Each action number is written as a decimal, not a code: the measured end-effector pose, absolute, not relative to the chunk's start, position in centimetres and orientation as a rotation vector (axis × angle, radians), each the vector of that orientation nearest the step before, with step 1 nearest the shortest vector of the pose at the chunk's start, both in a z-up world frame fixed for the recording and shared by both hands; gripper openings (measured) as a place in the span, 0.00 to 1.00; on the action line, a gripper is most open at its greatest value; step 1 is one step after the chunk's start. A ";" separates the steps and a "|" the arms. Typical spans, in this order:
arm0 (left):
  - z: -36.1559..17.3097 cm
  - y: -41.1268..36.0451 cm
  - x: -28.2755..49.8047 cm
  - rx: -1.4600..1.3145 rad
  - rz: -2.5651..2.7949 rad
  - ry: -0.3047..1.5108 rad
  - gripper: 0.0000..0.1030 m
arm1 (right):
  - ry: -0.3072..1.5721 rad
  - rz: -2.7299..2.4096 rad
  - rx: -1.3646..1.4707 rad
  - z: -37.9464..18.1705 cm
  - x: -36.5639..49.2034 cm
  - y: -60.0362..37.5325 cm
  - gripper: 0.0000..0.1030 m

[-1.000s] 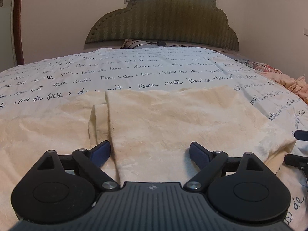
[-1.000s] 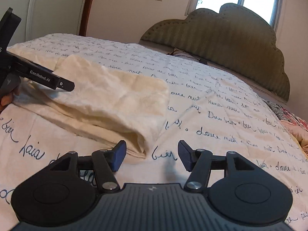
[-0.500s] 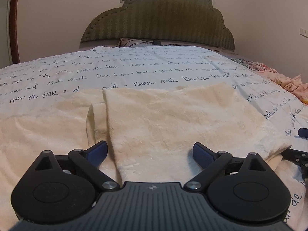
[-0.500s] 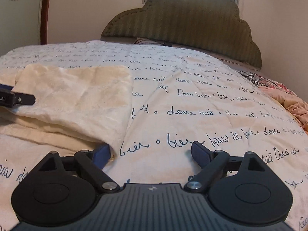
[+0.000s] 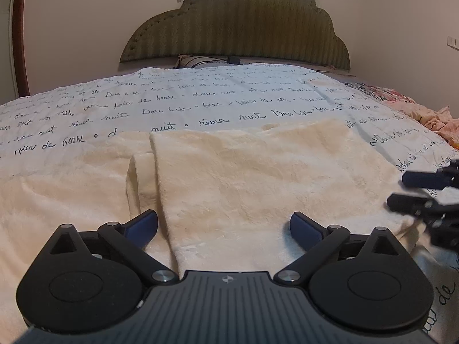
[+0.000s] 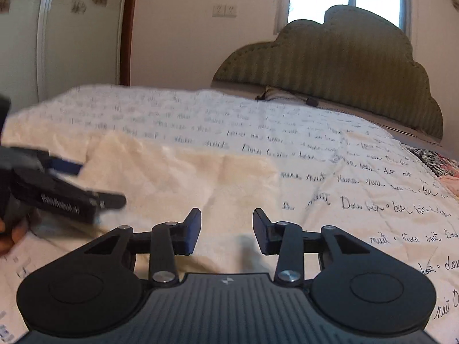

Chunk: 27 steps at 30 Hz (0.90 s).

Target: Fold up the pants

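Cream fleece pants (image 5: 243, 177) lie folded on the bed, a top layer lying over a lower one. My left gripper (image 5: 223, 226) is wide open and empty, low over the near edge of the top fold. The right gripper shows in this view (image 5: 398, 189) at the pants' right edge. In the right wrist view the pants (image 6: 183, 177) lie ahead and left. My right gripper (image 6: 226, 229) is open with a narrowed gap, just over the fabric's near edge. The left gripper (image 6: 94, 183) shows there at the left.
The bed has a white cover (image 5: 200, 100) printed with dark script. A green padded headboard (image 5: 238, 23) stands at the far end. A pillow (image 5: 198, 60) lies below it. Pink patterned bedding (image 5: 424, 114) is bunched at the right edge.
My right gripper swung left onto the pants' right edge and its jaws narrowed. My left gripper stayed wide open and barely moved over the near fold.
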<state>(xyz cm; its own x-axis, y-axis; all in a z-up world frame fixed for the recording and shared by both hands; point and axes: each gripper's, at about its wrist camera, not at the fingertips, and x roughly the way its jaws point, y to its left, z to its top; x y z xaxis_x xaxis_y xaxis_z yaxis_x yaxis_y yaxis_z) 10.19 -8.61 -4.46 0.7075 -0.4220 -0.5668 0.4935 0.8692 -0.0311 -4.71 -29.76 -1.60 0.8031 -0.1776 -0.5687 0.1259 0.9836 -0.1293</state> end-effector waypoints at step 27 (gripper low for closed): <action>-2.2 -11.7 14.8 0.224 -0.421 0.672 0.97 | 0.776 -0.042 -0.049 -2.6 5.9 -35.4 0.39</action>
